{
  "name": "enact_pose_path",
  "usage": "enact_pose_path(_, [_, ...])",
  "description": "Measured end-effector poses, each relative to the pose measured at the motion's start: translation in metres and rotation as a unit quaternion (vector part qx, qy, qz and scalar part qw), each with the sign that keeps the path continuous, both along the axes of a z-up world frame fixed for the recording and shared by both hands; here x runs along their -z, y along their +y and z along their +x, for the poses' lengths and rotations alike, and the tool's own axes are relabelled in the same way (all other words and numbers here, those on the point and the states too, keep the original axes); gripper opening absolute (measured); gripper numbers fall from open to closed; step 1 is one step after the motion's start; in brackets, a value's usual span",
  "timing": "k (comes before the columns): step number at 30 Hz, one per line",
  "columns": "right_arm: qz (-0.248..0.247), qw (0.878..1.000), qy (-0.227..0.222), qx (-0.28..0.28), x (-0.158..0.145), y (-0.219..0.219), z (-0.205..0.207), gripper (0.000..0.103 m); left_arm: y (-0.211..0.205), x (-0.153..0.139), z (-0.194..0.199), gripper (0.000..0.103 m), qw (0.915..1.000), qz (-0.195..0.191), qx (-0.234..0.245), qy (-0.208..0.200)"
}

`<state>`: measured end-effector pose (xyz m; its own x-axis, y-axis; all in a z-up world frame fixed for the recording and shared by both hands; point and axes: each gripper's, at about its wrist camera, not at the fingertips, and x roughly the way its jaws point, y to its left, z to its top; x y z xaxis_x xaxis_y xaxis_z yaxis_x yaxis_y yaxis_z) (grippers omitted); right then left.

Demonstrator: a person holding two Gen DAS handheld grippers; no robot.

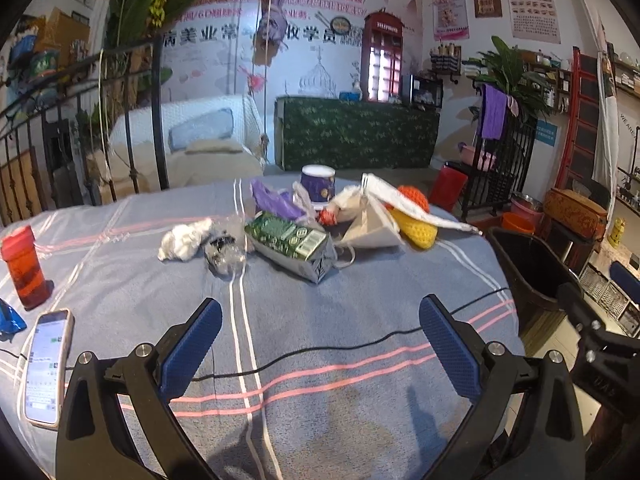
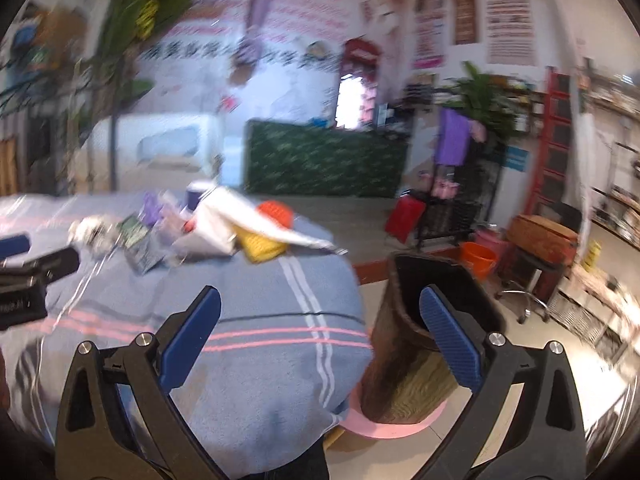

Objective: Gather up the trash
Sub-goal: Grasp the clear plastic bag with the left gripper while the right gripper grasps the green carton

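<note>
A heap of trash lies at the far middle of the blue-grey tablecloth (image 1: 320, 320): a crumpled white tissue (image 1: 182, 240), clear plastic wrap (image 1: 226, 256), a green carton (image 1: 290, 246), a purple bag (image 1: 276, 202) and white paper (image 1: 376, 216). My left gripper (image 1: 320, 344) is open and empty, well short of the heap. My right gripper (image 2: 320, 336) is open and empty at the table's right edge, next to the dark trash bin (image 2: 424, 336), which also shows in the left wrist view (image 1: 532, 268). The right wrist view is blurred.
A phone (image 1: 46, 364) and a red bottle (image 1: 24, 268) lie at the left of the table. A black cable (image 1: 360, 340) crosses the cloth. A purple cup (image 1: 318, 184) and yellow-orange crochet items (image 1: 416, 220) sit by the heap. Orange bucket (image 2: 478, 258) and stool (image 2: 540, 248) stand on the floor.
</note>
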<state>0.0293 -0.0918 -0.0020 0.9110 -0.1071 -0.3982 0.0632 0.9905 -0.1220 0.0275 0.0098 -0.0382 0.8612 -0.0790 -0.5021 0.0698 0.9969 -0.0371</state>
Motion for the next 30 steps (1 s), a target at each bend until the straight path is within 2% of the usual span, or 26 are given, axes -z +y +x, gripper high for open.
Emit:
enact_pose_path(7, [0.040, 0.995, 0.047, -0.073, 0.009, 0.010, 0.043, 0.098, 0.027, 0.011, 0.020, 0.098, 0.9985, 0.007, -0.001, 0.055])
enact_pose_path(12, [0.096, 0.977, 0.130, -0.138, 0.015, 0.020, 0.087, 0.098, 0.055, 0.011, 0.055, 0.098, 0.9956, 0.031, -0.003, 0.088])
enact_pose_path(16, [0.080, 0.971, 0.144, -0.172, 0.013, 0.037, 0.106, 0.098, 0.076, 0.008, 0.095, 0.097, 0.9930, 0.056, -0.005, 0.104])
enact_pose_path(23, [0.089, 0.961, 0.170, -0.197, 0.008, 0.046, 0.136, 0.098, 0.097, 0.022, 0.159, 0.074, 0.9844, 0.060, 0.032, 0.162])
enact_pose_path(27, [0.069, 0.963, 0.167, -0.202, 0.008, 0.056, 0.139, 0.098, 0.097, 0.028, 0.174, 0.069, 0.9820, 0.063, 0.039, 0.174])
enact_pose_path(30, [0.064, 0.959, 0.175, -0.213, 0.011, 0.061, 0.142, 0.098, 0.098, 0.033, 0.180, 0.060, 0.9802, 0.072, 0.040, 0.180])
